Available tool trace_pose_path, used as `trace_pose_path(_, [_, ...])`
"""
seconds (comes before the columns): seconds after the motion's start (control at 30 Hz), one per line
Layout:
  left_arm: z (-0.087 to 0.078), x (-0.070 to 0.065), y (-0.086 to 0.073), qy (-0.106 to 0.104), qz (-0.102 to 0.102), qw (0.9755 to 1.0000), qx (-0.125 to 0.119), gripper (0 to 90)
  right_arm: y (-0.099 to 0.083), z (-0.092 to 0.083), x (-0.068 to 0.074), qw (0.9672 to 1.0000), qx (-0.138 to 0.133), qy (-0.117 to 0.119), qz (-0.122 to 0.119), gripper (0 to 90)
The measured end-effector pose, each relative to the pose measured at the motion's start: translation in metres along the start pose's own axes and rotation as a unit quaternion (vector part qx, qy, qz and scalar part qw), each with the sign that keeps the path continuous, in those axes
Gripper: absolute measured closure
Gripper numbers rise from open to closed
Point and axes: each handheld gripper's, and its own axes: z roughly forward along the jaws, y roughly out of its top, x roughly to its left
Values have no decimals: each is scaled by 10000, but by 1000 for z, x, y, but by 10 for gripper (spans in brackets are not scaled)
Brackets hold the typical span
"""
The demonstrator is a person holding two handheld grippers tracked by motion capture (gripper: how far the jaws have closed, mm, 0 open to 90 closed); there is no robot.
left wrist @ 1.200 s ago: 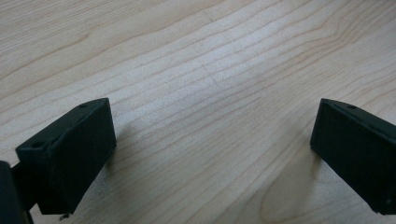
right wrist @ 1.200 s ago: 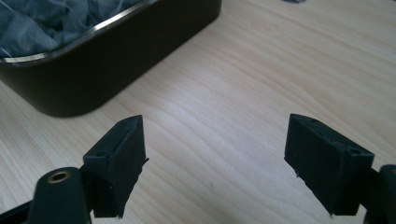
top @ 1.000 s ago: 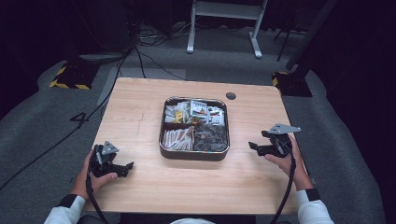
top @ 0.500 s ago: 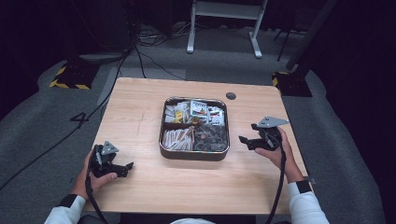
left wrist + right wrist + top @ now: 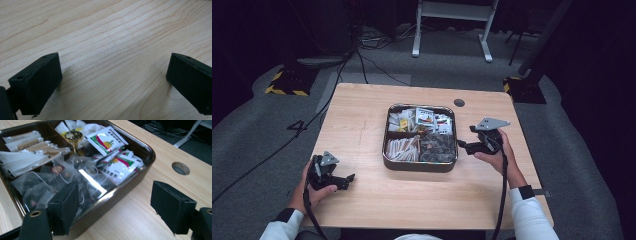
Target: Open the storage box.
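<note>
High view: I see the tray (image 5: 419, 165) at the middle of the table (image 5: 362, 120).
Right claw (image 5: 463, 146): just beside the tray's right wall, jaws wide apart, holding nothing.
Left claw (image 5: 348, 180): well left of the tray, wide open over bare wood, empty.
Tray contents: packets (image 5: 107, 140) and clear bags (image 5: 82, 177).

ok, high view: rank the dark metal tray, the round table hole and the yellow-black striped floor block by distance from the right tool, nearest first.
1. Dark metal compartment tray, right beside the right tool, on its left.
2. Round table hole, beyond it near the table's far edge.
3. Yellow-black striped floor block, far left on the floor.
</note>
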Motion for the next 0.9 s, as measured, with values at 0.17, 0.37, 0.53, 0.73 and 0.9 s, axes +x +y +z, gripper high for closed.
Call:
trace_pose_path(0.17, [0,0,0,-14,23,10000,-5,5,11,9,6,9999,-10,60,-84,242])
trace_pose_path(0.37, [-1,1,-1,-13,27,10000,-1,5,26,27,13,9997,-21,116,-213,259])
trace_pose_path(0.53, [-1,1,-1,-12,36,10000,-3,5,36,41,19,9994,-43,247,-249,265])
trace_pose_path(0.73, [-1,1,-1,1,39,10000,-6,5,47,57,29,9986,-34,399,-343,271])
trace_pose_path(0.9, [-1,1,-1,2,39,10000,-5,5,54,73,37,9980,33,488,-399,270])
